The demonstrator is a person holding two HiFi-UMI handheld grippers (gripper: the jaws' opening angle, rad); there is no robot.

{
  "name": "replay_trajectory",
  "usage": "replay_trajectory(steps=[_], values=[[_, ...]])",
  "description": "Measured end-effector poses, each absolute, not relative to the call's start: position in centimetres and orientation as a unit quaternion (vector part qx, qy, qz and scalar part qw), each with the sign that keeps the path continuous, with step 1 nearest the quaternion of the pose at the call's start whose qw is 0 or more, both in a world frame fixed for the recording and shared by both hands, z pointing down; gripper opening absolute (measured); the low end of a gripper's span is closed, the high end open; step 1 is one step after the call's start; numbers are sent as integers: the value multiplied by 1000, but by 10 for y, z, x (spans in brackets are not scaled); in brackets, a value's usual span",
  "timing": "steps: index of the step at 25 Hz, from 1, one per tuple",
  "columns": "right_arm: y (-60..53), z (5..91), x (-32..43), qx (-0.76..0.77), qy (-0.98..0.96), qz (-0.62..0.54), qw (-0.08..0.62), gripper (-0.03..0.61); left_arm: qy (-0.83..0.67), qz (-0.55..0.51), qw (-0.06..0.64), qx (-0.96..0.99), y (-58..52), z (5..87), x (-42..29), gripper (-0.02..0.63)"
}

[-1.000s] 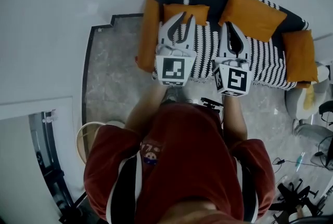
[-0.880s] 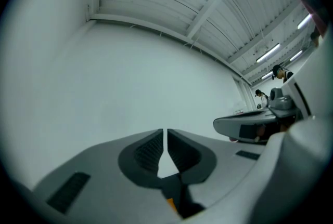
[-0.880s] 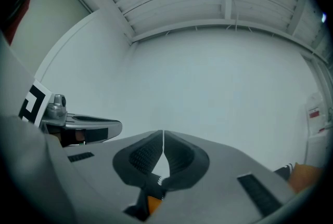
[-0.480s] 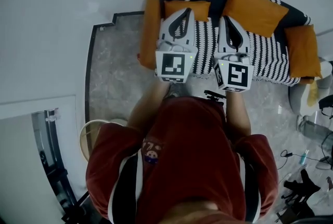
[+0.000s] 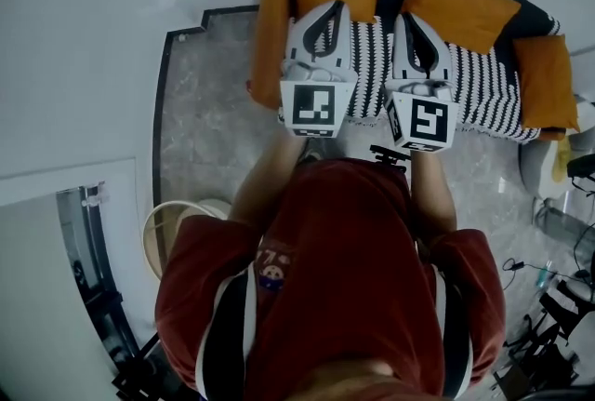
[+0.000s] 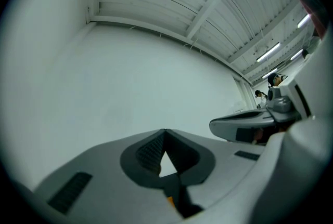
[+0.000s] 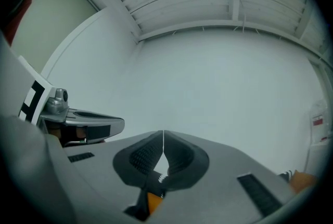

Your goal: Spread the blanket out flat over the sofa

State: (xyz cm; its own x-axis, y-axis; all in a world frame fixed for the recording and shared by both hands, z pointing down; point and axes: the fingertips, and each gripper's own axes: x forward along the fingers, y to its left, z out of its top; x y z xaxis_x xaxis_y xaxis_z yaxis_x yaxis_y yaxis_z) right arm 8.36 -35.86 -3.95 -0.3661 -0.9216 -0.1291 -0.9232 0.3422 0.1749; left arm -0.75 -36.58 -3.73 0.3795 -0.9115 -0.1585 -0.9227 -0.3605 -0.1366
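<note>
In the head view the black-and-white striped blanket (image 5: pixel 483 97) lies across the seat and back of the orange sofa (image 5: pixel 268 36). Orange cushions (image 5: pixel 462 4) rest on top of it. My left gripper (image 5: pixel 339 6) and right gripper (image 5: pixel 406 18) are held side by side above the sofa's left half, both shut with nothing between the jaws. The left gripper view shows its tips (image 6: pixel 165 130) meeting against a bare white wall, with the right gripper's body (image 6: pixel 244 127) alongside. The right gripper view shows its own tips (image 7: pixel 163 132) pressed together, again in front of the white wall.
Grey marbled floor (image 5: pixel 209 129) lies in front of the sofa with a dark border on its left. A round pale hoop-shaped object (image 5: pixel 172 227) stands at the lower left. Cables and dark equipment (image 5: pixel 558 297) crowd the floor at the right. A white object (image 5: pixel 544 171) sits beside the sofa's right end.
Both grippers' jaws stood apart a second ago and are now closed, with nothing caught in them. The hands stay in about the same place above the sofa.
</note>
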Motion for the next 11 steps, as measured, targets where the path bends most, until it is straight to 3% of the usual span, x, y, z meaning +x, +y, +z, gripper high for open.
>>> replay_trajectory(steps=[11], values=[[-358,-43,104,-581,806,115,6,15,573,19,115,-811,-364,-34,-15,17]])
